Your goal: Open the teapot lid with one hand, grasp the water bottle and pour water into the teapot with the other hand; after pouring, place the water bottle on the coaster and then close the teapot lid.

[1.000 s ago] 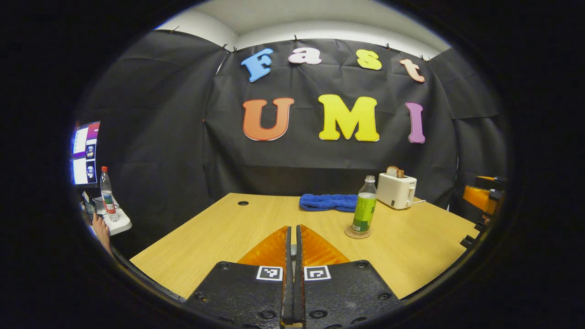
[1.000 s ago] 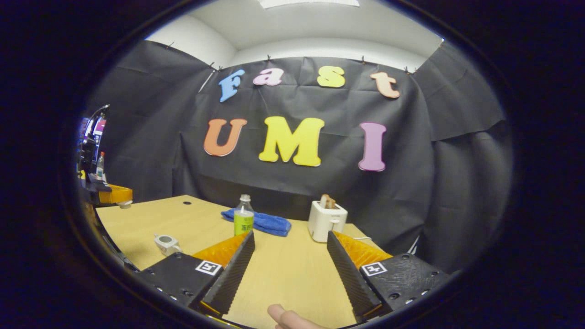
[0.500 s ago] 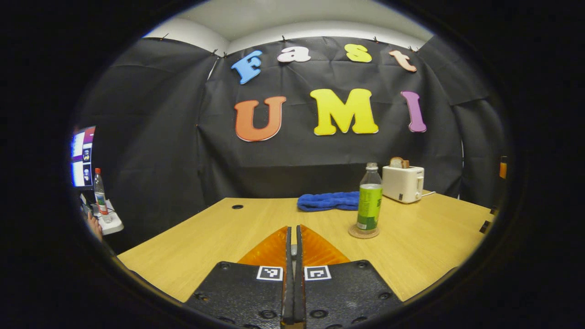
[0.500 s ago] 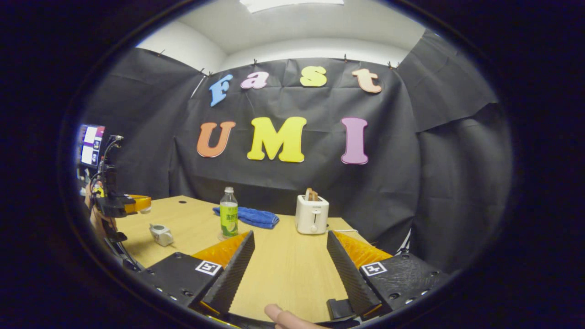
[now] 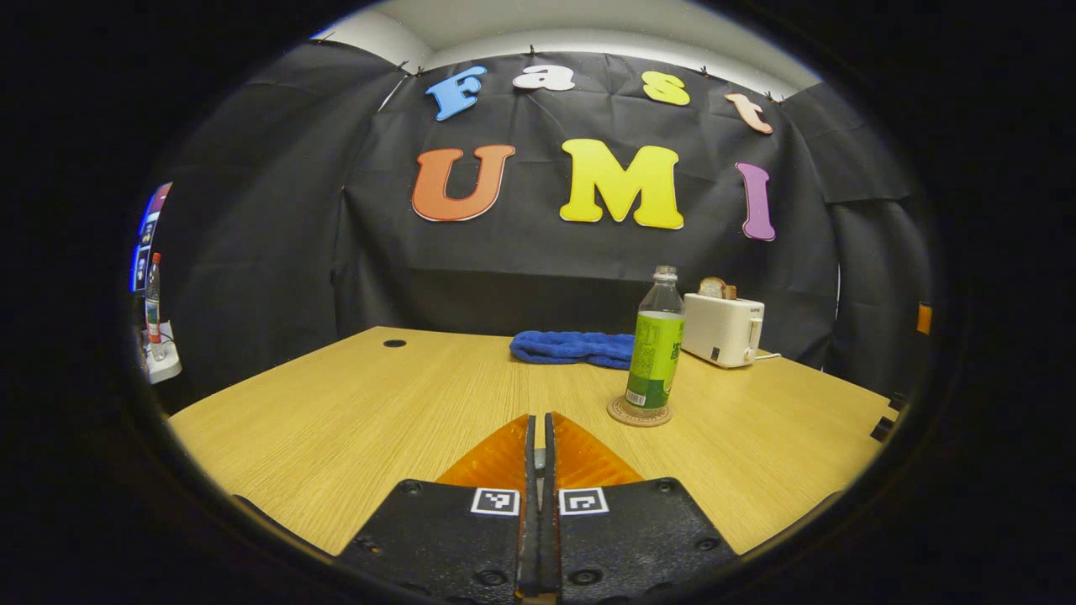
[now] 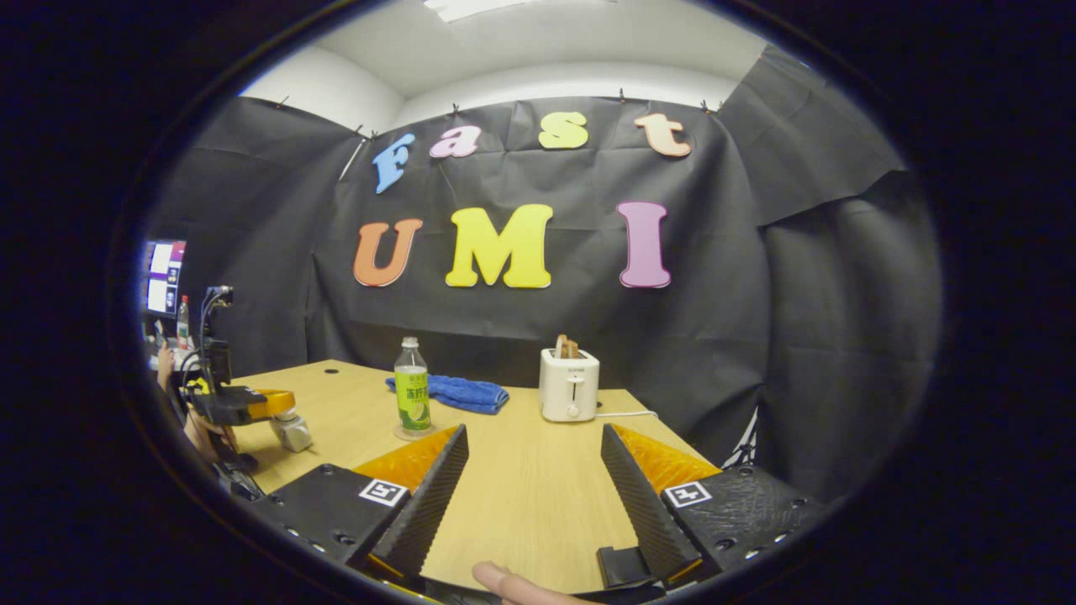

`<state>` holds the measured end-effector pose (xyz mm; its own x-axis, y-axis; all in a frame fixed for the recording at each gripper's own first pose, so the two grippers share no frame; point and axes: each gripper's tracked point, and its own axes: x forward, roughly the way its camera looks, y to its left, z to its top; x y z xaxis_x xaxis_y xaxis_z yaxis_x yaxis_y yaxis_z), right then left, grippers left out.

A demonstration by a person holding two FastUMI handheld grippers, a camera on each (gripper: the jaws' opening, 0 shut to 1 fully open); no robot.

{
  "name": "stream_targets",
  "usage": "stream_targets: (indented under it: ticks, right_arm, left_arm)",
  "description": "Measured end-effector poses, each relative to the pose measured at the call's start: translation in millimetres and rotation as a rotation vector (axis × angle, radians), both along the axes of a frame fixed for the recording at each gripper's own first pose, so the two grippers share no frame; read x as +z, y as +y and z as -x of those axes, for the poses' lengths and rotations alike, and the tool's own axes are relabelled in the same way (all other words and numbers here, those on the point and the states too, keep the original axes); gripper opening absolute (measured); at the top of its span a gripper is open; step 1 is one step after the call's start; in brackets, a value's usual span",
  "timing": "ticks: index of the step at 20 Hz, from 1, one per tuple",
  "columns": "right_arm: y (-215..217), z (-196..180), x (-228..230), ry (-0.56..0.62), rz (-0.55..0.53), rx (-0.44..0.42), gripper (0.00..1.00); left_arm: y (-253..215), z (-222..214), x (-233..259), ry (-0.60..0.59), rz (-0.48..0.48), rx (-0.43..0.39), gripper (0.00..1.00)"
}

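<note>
A clear water bottle (image 5: pixel 655 353) with a green label stands upright on a round coaster (image 5: pixel 639 412), right of centre on the wooden table (image 5: pixel 353 420). In the right gripper view the bottle (image 6: pixel 412 397) stands left of my open, empty right gripper (image 6: pixel 531 428). Far left in that view sits the small white teapot (image 6: pixel 292 432). My left gripper (image 6: pixel 271 403) hangs right over the teapot, a hand holding it. In the left gripper view my left gripper (image 5: pixel 539 418) is shut, a grey sliver of the lid pinched between its fingers.
A white toaster (image 6: pixel 569 385) with bread in it stands at the table's back, its cord trailing right. A blue towel (image 6: pixel 454 393) lies behind the bottle. A monitor and a red-capped bottle (image 5: pixel 153 307) stand off the table's left. A fingertip (image 6: pixel 504 581) shows below my right gripper.
My left gripper has come down and across with the lid until it is over the teapot. My right gripper has swung a little right, and the bottle sits farther left in its view.
</note>
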<state>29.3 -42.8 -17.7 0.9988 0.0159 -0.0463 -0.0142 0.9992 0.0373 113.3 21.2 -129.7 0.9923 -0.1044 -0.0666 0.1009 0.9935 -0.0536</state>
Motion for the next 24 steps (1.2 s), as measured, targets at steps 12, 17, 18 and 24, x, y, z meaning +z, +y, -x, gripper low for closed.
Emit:
stream_targets:
  ticks: [12, 17, 18, 24]
  right_arm:
    - [14, 6, -6, -0.005, 0.066, 0.033, 0.95]
    - [12, 7, -7, 0.002, 0.06, 0.016, 0.95]
    - [11, 8, -6, 0.0, 0.061, 0.014, 0.95]
    - [9, 26, 8, -0.02, 0.059, -0.023, 0.95]
  left_arm:
    - [-9, 1, -7, 0.04, -0.074, 0.004, 0.11]
    - [-13, 17, 31, -0.015, -0.059, -0.002, 0.66]
    - [-12, 21, 41, -0.038, -0.06, 0.006, 0.77]
    - [-21, 67, 96, -0.059, -0.051, -0.009, 1.0]
